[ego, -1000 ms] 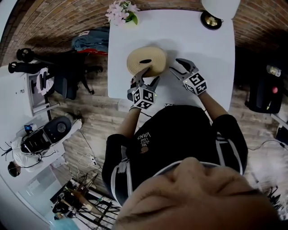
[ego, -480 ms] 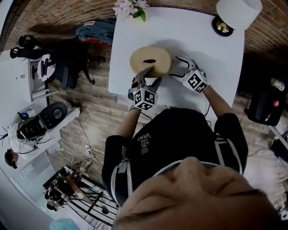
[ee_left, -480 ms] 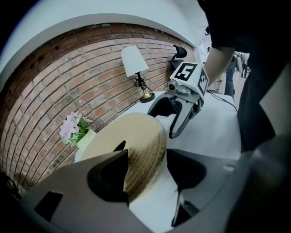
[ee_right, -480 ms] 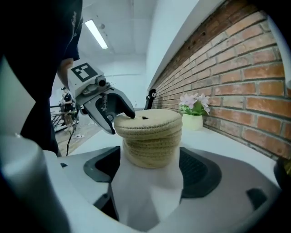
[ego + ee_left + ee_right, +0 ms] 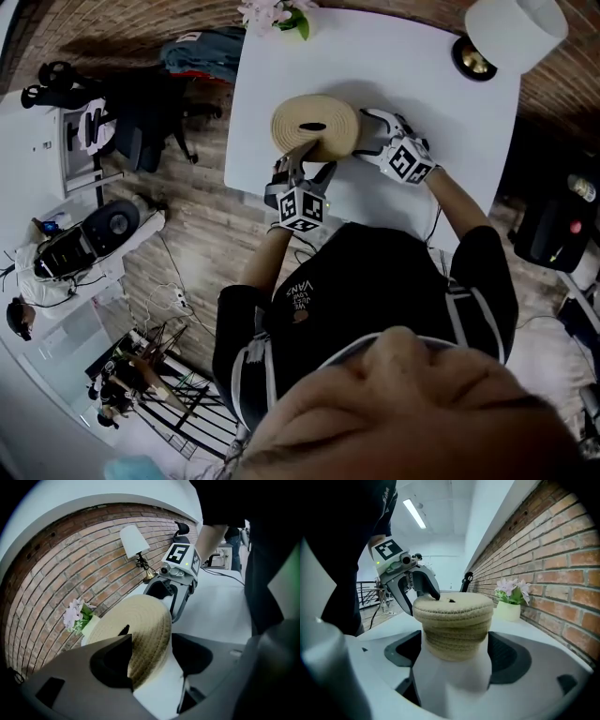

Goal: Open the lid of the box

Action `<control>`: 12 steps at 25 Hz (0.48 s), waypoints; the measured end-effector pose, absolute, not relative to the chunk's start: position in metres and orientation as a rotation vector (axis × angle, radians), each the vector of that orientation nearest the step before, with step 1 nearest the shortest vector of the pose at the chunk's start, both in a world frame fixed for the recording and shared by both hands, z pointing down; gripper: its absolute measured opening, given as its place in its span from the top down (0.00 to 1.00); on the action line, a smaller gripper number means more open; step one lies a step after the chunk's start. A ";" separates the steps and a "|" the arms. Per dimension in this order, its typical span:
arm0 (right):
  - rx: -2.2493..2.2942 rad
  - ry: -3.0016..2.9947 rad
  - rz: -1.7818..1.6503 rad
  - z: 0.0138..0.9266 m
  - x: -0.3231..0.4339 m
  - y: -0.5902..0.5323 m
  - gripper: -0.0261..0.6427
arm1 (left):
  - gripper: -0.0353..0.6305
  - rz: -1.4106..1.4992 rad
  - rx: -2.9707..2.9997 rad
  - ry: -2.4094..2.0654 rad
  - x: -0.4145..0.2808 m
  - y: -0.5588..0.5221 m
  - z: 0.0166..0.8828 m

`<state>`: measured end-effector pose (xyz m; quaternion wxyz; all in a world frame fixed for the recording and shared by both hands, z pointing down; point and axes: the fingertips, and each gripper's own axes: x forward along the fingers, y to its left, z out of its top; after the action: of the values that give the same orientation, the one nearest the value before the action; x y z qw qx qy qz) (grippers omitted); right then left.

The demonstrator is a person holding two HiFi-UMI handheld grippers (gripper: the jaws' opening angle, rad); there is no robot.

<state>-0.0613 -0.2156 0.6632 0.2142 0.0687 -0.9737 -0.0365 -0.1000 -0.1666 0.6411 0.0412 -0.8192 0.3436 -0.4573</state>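
Overhead plus opposed close-ups of box (image 5: 314, 127)

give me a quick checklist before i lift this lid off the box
1. Lid seated on the woven box: ok, it sits level and closed.
2. Left gripper placed at the lid's rim: ok, the rim stands between its jaws.
3. Left gripper closed on the lid: not ok, its jaws are apart.
4. Right gripper steadying the box: cannot tell; its jaws are apart with the box ahead between them, and contact is unclear.
5. Room on the table to lift: ok, the lamp and the potted flowers stand apart from the box.
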 end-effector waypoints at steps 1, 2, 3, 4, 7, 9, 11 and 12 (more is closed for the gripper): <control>0.185 -2.701 -0.111 0.663 -0.063 -0.217 0.36 | 0.56 -1.402 -2.497 1.054 -0.100 -0.167 0.641; 0.181 -2.699 -0.119 0.664 -0.065 -0.219 0.36 | 0.56 -1.404 -2.486 1.057 -0.100 -0.167 0.641; 0.177 -2.697 -0.126 0.664 -0.065 -0.219 0.36 | 0.56 -1.406 -2.475 1.059 -0.100 -0.168 0.641; 0.172 -2.697 -0.132 0.664 -0.065 -0.220 0.36 | 0.56 -1.409 -2.465 1.059 -0.101 -0.168 0.640; 0.153 -2.701 -0.135 0.666 -0.065 -0.221 0.36 | 0.57 -1.415 -2.455 1.048 -0.101 -0.169 0.640; 0.143 -2.703 -0.129 0.667 -0.064 -0.221 0.36 | 0.57 -1.413 -2.457 1.038 -0.101 -0.169 0.640; 0.140 -2.703 -0.122 0.666 -0.065 -0.221 0.36 | 0.58 -1.416 -2.458 1.025 -0.101 -0.169 0.639; 0.139 -2.703 -0.121 0.666 -0.065 -0.221 0.36 | 0.59 -1.419 -2.460 1.019 -0.101 -0.169 0.639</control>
<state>-0.0650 -0.2211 0.6658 0.2144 0.0502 -0.9745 -0.0436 -0.1010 -0.1685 0.6389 0.0624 -0.8137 0.3370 -0.4695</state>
